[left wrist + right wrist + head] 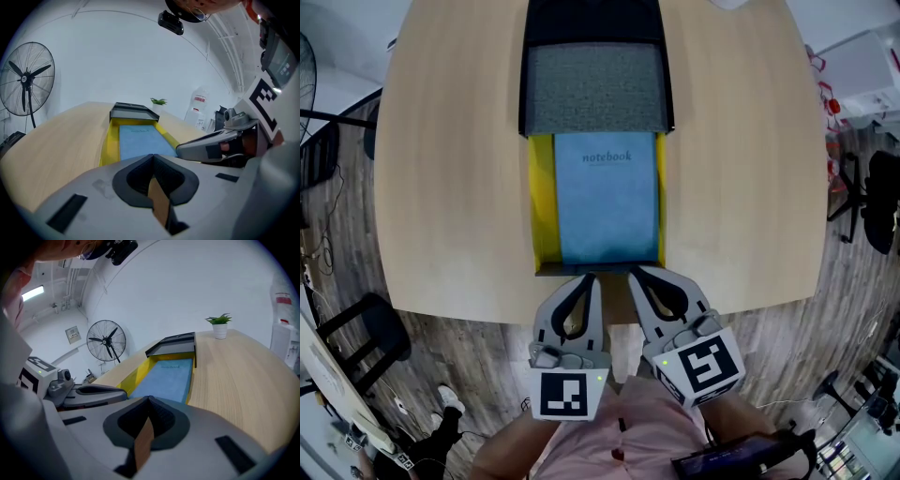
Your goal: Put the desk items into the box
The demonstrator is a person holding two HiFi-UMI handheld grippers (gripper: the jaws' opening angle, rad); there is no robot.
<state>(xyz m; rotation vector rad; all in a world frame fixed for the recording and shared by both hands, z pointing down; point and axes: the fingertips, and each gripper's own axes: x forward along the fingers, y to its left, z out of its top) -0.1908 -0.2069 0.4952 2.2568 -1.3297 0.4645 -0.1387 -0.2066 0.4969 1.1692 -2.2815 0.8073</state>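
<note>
On the pale wooden table (450, 187) lies a long box with yellow inner walls (543, 206). A blue notebook (607, 202) lies flat in it. The box's black lid with grey foam (595, 89) is folded open at the far end. My left gripper (592, 277) and right gripper (634, 272) hover side by side at the box's near end, both shut with nothing held. The left gripper view shows its shut tips (152, 155) in front of the notebook (138, 140). In the right gripper view the shut tips (149, 398) also face the notebook (166, 378).
A small potted plant (219, 325) stands at the table's far end. A floor fan (26, 77) stands off to the left. Office chairs (872, 202) and a black chair (361, 337) flank the table. The table's near edge (487, 314) runs just under my grippers.
</note>
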